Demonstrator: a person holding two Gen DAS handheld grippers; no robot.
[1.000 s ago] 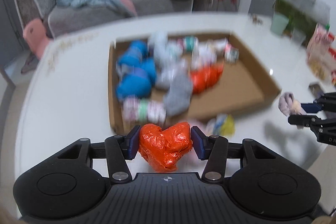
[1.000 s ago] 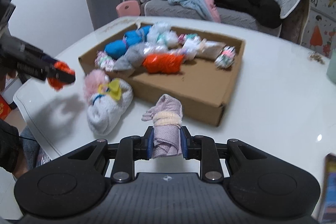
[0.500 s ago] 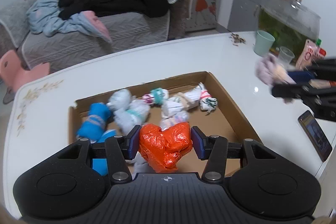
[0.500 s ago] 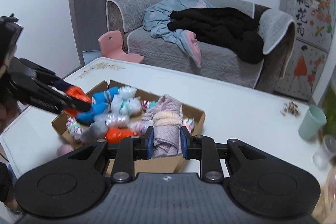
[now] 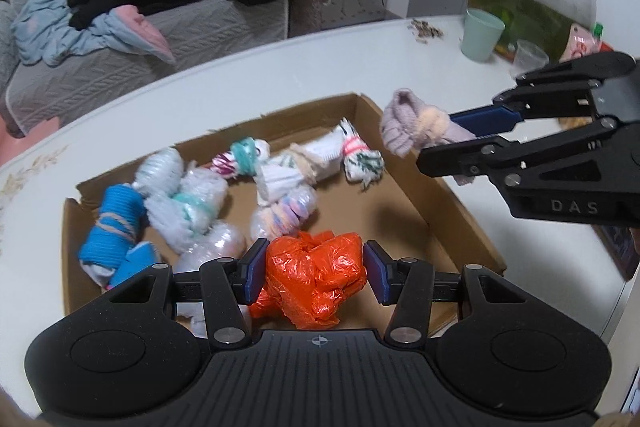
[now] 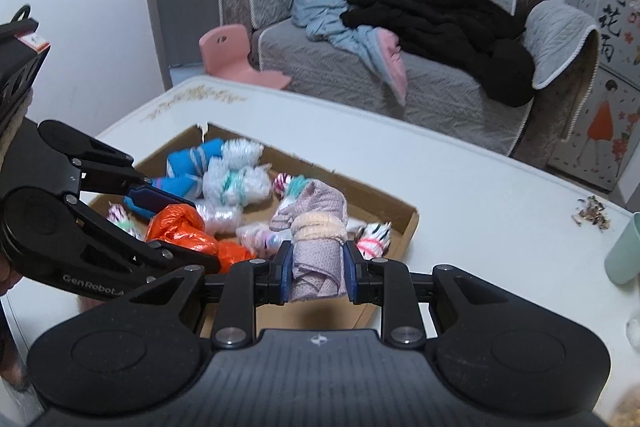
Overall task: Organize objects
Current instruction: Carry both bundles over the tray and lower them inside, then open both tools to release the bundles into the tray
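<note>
My left gripper (image 5: 314, 273) is shut on an orange plastic-wrapped bundle (image 5: 314, 277) and holds it above the near part of a shallow cardboard box (image 5: 416, 183) on a white table. My right gripper (image 6: 316, 267) is shut on a mauve rolled sock bundle (image 6: 316, 239) tied with a cream band, held above the box's right rim (image 6: 404, 231). In the left wrist view that mauve bundle (image 5: 404, 127) hangs over the box's far right corner. Several rolled bundles lie in the box, among them a blue one (image 5: 114, 223) and a white one (image 5: 288, 175).
A mint cup (image 5: 480, 35) and a clear cup (image 5: 530, 55) stand on the table's far right by a fish tank (image 5: 532, 3). A grey sofa (image 6: 420, 87) with clothes and a pink chair (image 6: 236, 55) stand behind the table.
Both grippers have risen from the table and moved over the box with their bundles still held. The right gripper has swung in from the right towards the box's far right corner.
</note>
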